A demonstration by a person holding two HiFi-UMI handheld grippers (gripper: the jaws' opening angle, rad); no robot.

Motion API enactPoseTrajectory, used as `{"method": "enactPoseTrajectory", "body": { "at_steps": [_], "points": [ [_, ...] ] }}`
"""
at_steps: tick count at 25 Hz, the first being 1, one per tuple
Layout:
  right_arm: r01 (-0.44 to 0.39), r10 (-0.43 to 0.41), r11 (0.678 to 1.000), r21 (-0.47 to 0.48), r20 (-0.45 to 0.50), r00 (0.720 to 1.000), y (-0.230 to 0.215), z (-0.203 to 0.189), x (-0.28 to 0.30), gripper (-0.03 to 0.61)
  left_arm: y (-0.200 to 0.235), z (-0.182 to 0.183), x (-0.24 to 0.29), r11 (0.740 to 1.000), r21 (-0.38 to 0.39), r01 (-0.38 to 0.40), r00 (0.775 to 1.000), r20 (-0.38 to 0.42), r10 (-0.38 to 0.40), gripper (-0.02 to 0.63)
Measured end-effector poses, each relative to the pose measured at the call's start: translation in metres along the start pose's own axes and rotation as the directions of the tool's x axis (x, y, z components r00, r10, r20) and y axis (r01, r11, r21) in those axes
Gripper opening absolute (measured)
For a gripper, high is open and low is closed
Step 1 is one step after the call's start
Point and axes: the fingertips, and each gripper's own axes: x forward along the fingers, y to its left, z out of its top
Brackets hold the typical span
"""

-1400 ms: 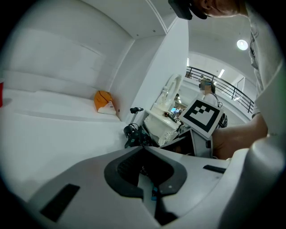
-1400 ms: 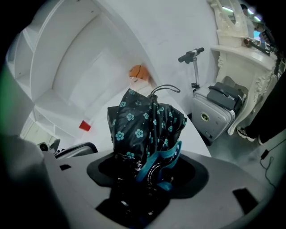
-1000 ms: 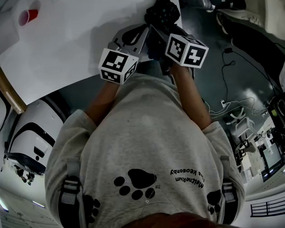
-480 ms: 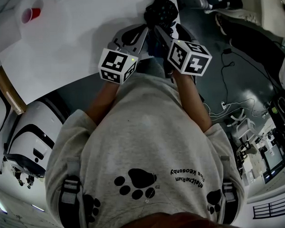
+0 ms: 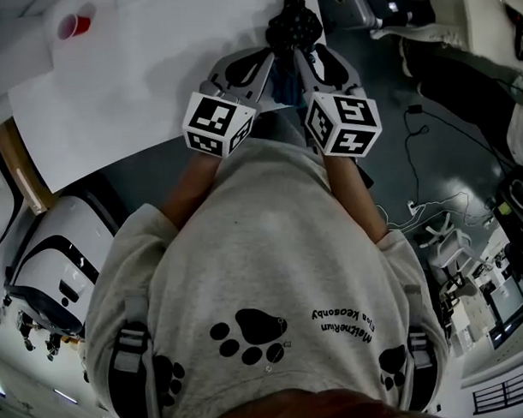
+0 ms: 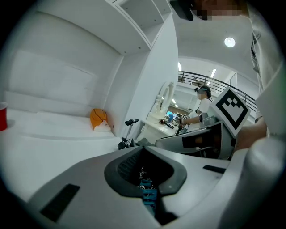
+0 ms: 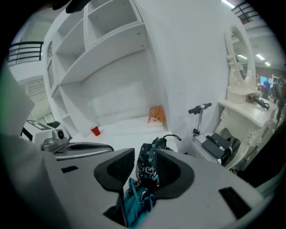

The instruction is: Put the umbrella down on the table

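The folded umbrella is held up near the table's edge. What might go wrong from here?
1. The right claw has just been closing on the umbrella, gripping mostly loose fabric; it may slip.
2. In the head view the umbrella is held by the corner of the table, so a careless release could drop it to the floor.
3. The left claw pinches a teal fold that might snag on release.

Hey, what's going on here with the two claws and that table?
A person holds a folded umbrella in both claws by the white table's edge. The left claw pinches its teal fabric; the right claw has just been closing, with the umbrella inside it. It is not yet set down.
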Motion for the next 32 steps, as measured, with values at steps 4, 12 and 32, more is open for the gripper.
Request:
{"method": "enactPoseTrajectory", "body": {
  "at_steps": [4, 12, 32],
  "points": [
    [0.019, -0.018, 0.999, -0.036, 0.033, 0.999, 0.007, 0.007, -0.018, 0.071, -0.009, 0.016, -0.012, 1.000, 0.028, 0.004, 0.999, 0.034, -0.005, 0.015],
    [-0.001, 0.014, 0.997, -0.072, 0.172, 0.985, 0.029, 0.031, -0.064, 0.035, -0.040, 0.052, -0.039, 0.997, 0.069, 0.026, 0.995, 0.099, -0.033, 0.015],
    [0.103, 0.030, 0.970, -0.219, 0.532, 0.846, 0.073, 0.078, -0.182, 0.032, -0.118, 0.116, -0.107, 0.981, 0.189, 0.036, 0.943, 0.318, -0.096, 0.015]
  ]
}}
